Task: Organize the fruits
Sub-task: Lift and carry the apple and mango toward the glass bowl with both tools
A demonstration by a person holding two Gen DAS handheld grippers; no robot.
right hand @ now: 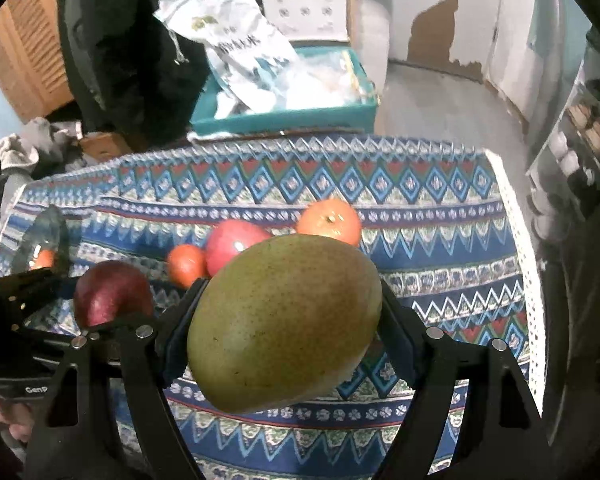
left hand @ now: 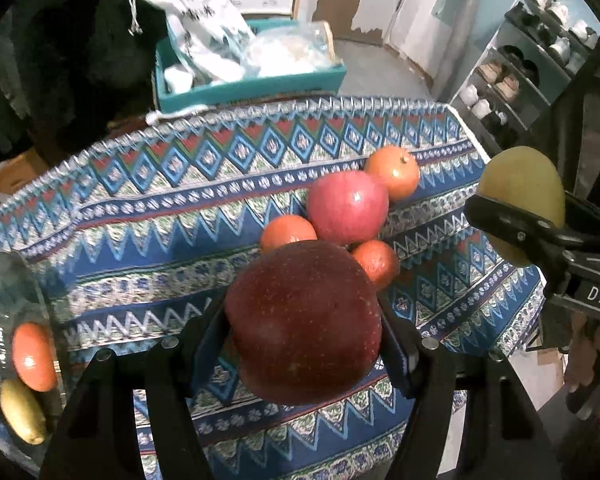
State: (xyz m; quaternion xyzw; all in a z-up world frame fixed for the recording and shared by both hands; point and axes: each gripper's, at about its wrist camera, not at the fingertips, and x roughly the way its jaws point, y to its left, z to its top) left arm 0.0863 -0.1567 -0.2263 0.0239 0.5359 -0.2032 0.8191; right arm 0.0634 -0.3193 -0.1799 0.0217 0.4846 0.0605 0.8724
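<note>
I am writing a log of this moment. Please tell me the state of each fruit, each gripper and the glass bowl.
Left gripper: shut on the dark red apple.
Dark red apple: held above the cloth.
Right gripper: shut on the mango.
Mango: held above the cloth.
Pink apple: lying on the cloth, among three oranges.
Oranges: three lying on the cloth.
Glass bowl: holds an orange and a yellowish fruit.
</note>
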